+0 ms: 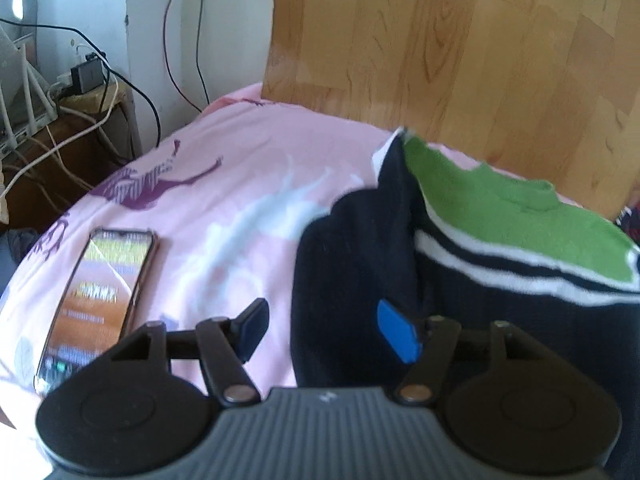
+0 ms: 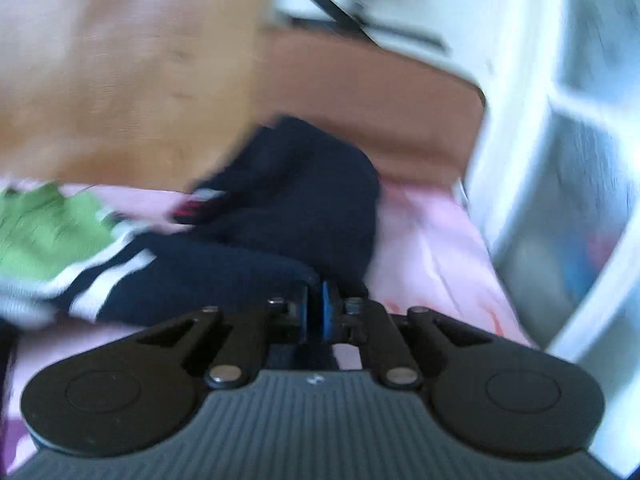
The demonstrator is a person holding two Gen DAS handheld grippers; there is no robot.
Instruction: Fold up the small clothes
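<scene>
step: mid-fold of sweater (image 1: 500, 280) on bed (image 1: 240, 184) | left gripper (image 1: 326, 330) wide, empty | right gripper (image 2: 315, 312) pinching navy cloth | next: likely carry that fold across, left pinning

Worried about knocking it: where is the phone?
In the left wrist view, the phone lies lower left on the pink sheet, left of the left gripper.

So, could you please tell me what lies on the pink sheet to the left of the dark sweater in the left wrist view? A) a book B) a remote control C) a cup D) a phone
D: a phone with a lit screen lies flat on the pink sheet, apart from the sweater.
</scene>
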